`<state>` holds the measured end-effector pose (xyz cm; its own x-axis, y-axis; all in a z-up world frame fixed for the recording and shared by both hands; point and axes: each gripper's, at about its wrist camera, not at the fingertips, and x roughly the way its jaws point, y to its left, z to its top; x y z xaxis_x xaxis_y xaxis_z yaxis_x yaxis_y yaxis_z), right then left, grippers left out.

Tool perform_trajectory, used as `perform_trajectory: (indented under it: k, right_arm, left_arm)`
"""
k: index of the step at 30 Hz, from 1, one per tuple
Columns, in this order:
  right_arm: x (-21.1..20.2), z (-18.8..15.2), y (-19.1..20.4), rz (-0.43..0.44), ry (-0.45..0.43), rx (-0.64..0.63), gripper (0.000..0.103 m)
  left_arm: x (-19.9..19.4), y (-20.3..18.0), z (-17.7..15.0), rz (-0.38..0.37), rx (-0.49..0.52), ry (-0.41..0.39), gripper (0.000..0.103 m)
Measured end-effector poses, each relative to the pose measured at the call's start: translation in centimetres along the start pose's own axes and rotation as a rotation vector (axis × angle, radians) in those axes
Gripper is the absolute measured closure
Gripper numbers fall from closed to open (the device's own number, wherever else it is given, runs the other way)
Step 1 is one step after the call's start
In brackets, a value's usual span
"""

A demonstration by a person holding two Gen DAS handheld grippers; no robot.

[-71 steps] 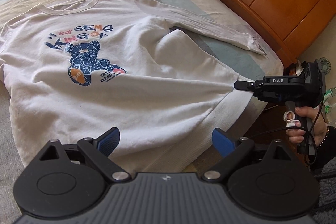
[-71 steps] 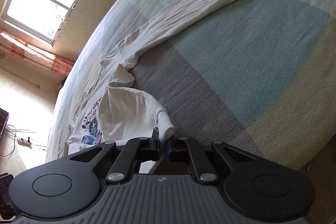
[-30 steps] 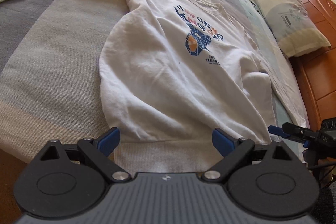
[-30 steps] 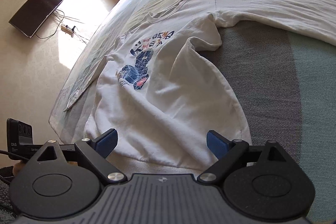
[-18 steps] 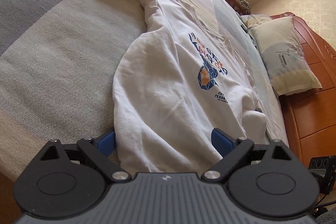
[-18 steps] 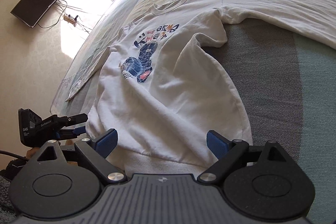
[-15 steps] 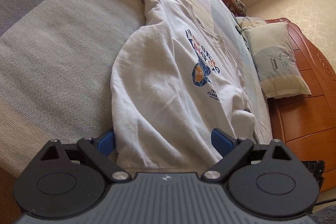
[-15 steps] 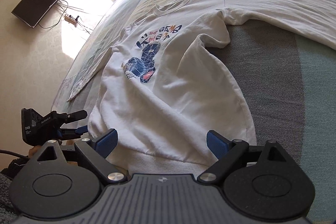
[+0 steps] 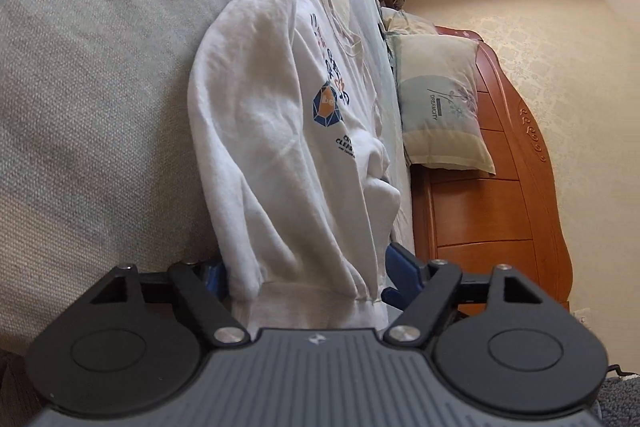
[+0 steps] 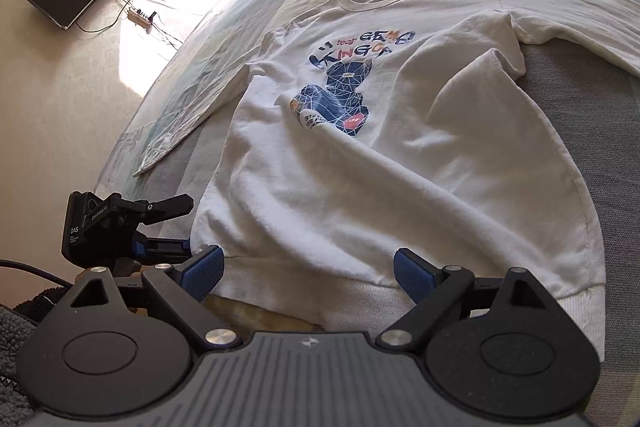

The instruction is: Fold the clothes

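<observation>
One white sweatshirt (image 10: 360, 163) lies chest-up on the patchwork bedspread (image 9: 80, 67), both sleeves out and its ribbed hem at the near edge of the bed. Two grippers work that hem: the left gripper (image 9: 306, 277) has just been narrowing, a bunched hem corner between its blue pads, while the right gripper (image 10: 306, 269) hovers wide open over the hem, holding nothing. One pillow (image 9: 438, 107) reading "DREAMCITY" leans on the wooden headboard (image 9: 500, 207); the chest print reads "bear GEM KINGDA".
</observation>
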<state>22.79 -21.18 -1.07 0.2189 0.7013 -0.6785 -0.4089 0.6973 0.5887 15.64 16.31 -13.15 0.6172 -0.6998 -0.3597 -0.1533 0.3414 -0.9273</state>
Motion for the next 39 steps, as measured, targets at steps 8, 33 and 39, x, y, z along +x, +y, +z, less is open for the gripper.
perform_trajectory:
  k: [8, 33, 39]
  right_arm:
    - [3.0, -1.4, 5.8, -0.094, -0.013, 0.005, 0.008]
    - [3.6, -1.8, 10.0, -0.427, -0.011, 0.103, 0.005]
    - [-0.7, -2.4, 4.4, -0.525, -0.117, 0.198, 0.006]
  left_arm:
    - [3.0, 1.8, 2.5, -0.043, 0.001, 0.200, 0.089]
    - [-0.9, 0.5, 5.9, 0.032, 0.150, 0.353, 0.099]
    - [-0.3, 1.8, 5.7, 0.064, 0.101, 0.364, 0.098]
